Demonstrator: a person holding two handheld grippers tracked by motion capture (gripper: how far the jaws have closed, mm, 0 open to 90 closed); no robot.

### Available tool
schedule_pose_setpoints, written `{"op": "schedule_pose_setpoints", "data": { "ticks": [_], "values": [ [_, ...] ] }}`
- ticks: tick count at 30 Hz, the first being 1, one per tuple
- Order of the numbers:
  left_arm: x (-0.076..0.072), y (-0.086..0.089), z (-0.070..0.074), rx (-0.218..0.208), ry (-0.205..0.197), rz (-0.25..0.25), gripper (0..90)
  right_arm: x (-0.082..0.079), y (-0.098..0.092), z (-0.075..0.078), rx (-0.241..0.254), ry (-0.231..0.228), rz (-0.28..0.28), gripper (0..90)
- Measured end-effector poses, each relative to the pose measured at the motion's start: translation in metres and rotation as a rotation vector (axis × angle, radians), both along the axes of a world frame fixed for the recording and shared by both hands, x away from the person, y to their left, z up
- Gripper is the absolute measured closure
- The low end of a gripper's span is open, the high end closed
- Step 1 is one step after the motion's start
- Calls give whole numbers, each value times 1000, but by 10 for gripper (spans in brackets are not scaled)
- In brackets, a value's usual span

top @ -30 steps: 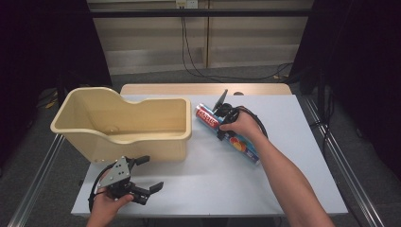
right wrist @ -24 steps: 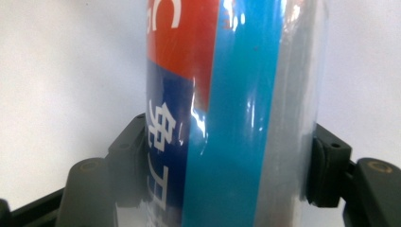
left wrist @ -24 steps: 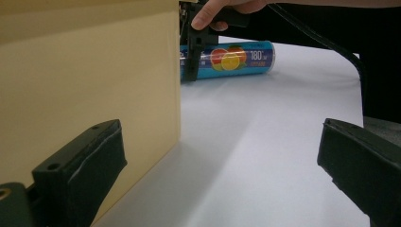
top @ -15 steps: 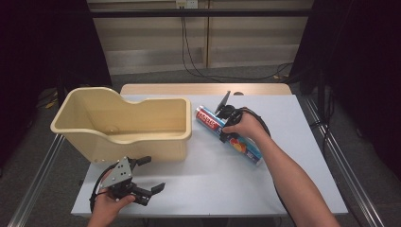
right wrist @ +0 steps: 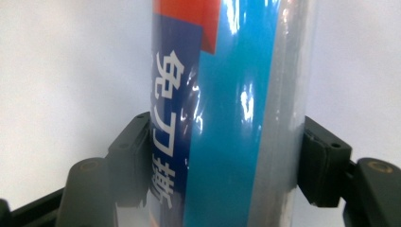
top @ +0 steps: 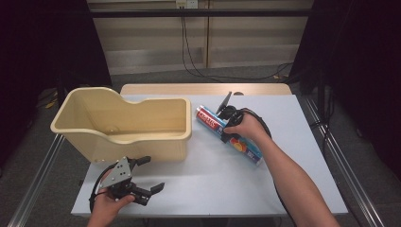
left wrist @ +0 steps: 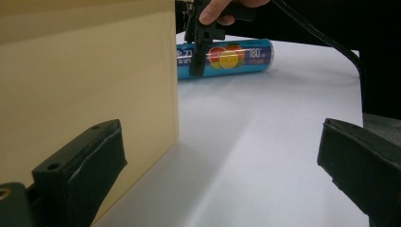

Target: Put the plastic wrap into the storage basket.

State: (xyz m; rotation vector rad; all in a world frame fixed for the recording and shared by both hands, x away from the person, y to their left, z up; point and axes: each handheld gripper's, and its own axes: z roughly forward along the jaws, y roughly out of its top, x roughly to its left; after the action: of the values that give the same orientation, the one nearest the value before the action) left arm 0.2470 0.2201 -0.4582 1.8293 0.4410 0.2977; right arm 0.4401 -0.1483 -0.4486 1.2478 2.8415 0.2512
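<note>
A long blue tube (top: pixel 247 149) with a red end and fruit pictures lies at a slant on the white table (top: pixel 213 189), right of the bin. My right gripper (top: pixel 226 128) is shut across its middle, with a hand over it. In the right gripper view both pads press the sides of the tube (right wrist: pixel 236 94), and the gripper (right wrist: pixel 227 158) straddles it. My left gripper (top: pixel 152 173) stands open at the table's front left with nothing between its jaws. From the left gripper (left wrist: pixel 222 165) I see the tube (left wrist: pixel 236 54) farther off.
A large beige plastic bin (top: pixel 123 137) stands on the table's left half, and its wall (left wrist: pixel 85 71) is close beside my left jaw. Metal rails run along both sides of the table. Cables hang on the back wall.
</note>
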Motion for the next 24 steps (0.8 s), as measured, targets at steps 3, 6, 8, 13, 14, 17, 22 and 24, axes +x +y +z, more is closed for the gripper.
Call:
{"op": "schedule_pose_setpoints", "data": {
  "ticks": [3,6,8,13,14,17,22,24],
  "values": [
    [0,0,1,-1,-1,-1,16,-2,1,1,-2,-5,-1,310],
    [0,-1,0,2,2,-3,15,-3,1,0,-9,-13,5,309],
    [-1,-1,0,2,1,-4,15,-3,2,1,-15,-10,4,310],
    [0,-1,0,0,1,-1,15,-1,1,2,-5,16,-24,319],
    [0,0,0,-1,1,0,15,0,1,3,-10,32,-32,319],
    [0,1,1,-6,1,1,15,1,-1,5,-26,49,-28,320],
    [0,0,0,-3,2,1,15,3,-8,15,-17,39,-37,321],
    [0,0,1,-9,2,-1,15,4,-11,19,-15,38,-31,322]
  ]
}}
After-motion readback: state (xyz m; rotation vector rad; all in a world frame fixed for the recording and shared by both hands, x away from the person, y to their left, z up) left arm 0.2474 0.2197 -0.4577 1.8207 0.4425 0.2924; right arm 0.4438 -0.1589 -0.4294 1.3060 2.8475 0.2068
